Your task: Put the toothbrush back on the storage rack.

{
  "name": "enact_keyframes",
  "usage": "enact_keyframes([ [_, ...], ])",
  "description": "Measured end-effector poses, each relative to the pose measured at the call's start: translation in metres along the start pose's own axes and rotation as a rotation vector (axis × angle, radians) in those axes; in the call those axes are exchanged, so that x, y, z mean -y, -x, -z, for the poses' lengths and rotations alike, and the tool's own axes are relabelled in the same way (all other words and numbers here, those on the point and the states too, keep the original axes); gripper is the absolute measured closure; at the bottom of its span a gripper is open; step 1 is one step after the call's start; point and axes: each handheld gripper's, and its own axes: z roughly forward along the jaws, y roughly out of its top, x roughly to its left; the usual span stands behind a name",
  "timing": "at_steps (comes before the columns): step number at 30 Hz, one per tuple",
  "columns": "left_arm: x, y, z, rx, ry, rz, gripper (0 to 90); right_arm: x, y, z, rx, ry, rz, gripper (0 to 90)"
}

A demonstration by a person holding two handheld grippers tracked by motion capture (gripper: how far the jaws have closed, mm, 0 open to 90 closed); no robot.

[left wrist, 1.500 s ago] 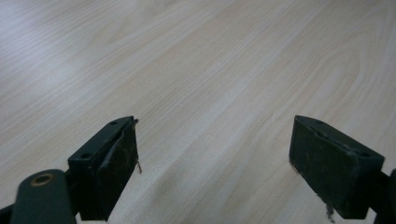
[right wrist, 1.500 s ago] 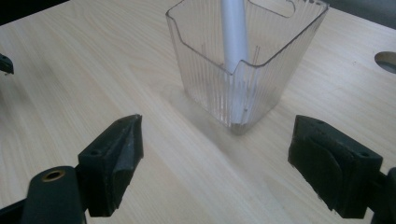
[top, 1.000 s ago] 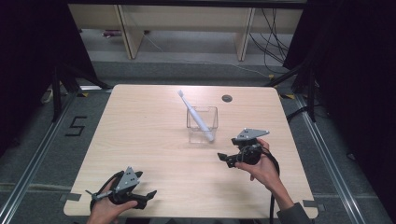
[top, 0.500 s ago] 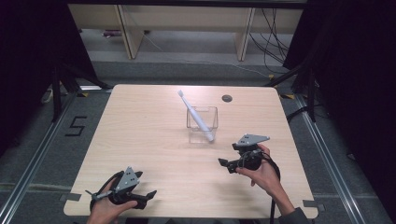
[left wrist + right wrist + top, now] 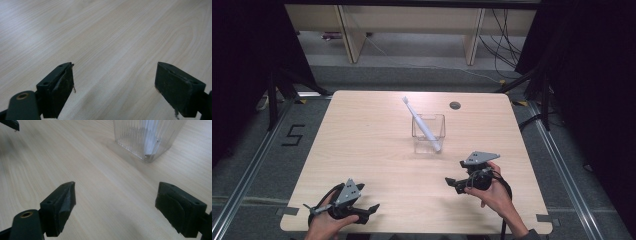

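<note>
Both tongs are spread and hold nothing: my right tongs (image 5: 451, 182) sit near the clear cup (image 5: 429, 134) at mid-table (image 5: 362, 130), where the toothbrush (image 5: 422, 125) leans, and my left tongs (image 5: 373, 207) rest well apart by the near edge. I judge the reach is only beginning, so next I must lift the right tongs toward the handle. My right gripper view shows the cup's ribbed wall (image 5: 147, 137), which the high view does not.

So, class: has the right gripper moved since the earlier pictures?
Yes. The right gripper has drawn back from the clear holder toward the table's near edge.
</note>
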Motion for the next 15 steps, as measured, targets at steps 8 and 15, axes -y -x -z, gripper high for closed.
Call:
enact_keyframes([
  [8, 0.000, 0.001, 0.001, 0.010, 0.006, 0.008, 15.0, 0.007, 0.001, 0.001, 0.008, 0.004, 0.017, 17.3],
  [15, 0.000, 0.000, 0.001, -0.002, -0.006, -0.008, 15.0, 0.013, 0.001, 0.004, 0.011, -0.003, 0.000, 17.4],
])
